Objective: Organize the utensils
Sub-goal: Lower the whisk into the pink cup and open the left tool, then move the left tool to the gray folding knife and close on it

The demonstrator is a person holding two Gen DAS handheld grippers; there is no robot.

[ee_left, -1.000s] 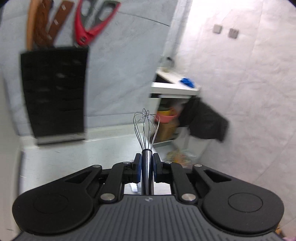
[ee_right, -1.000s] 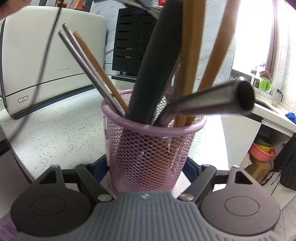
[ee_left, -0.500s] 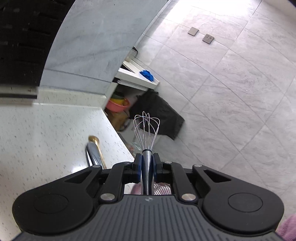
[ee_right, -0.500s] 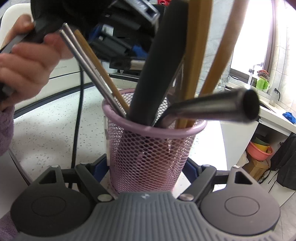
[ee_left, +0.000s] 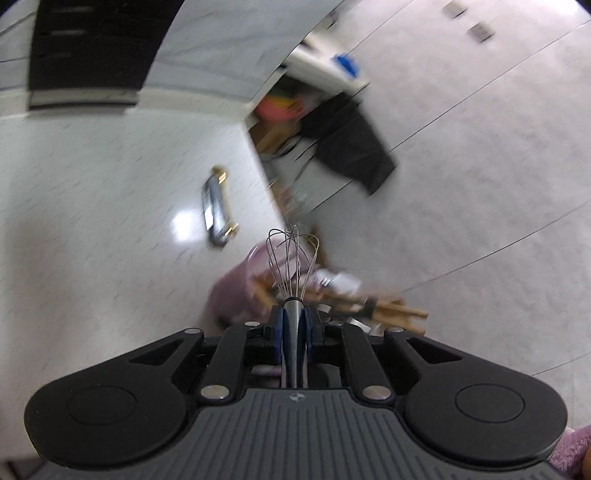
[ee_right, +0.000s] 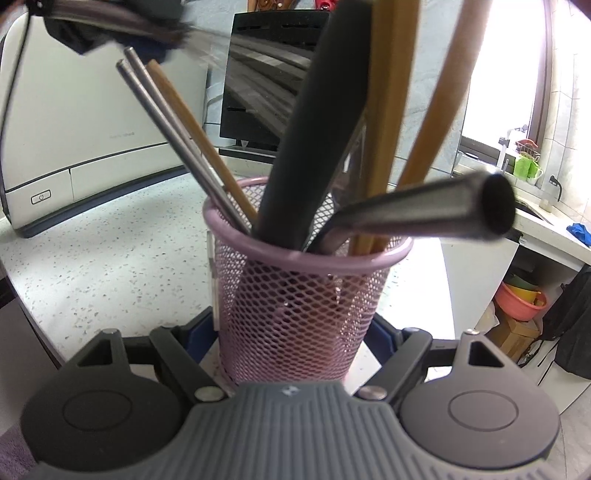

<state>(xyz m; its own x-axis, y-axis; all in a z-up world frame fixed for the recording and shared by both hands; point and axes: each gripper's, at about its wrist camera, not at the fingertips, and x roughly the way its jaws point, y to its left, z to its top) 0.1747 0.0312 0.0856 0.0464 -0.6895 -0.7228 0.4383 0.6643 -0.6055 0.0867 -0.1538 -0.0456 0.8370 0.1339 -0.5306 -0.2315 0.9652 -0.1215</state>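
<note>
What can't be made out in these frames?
- Left wrist view: motion blur smears the pink holder below the whisk.
- Right wrist view: the mesh holder hides utensil heads; the frame's top crops the wooden handles; left gripper is a blur.

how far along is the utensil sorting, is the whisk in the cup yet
Not yet. Done: the pink mesh cup already holds chopsticks, a black handle and a steel handle. In hand: the left gripper is shut on the whisk, wires pointing down toward the cup, while the right gripper brackets the cup's base. Left: lower and release the whisk. A metal piece lies on the counter.
</note>
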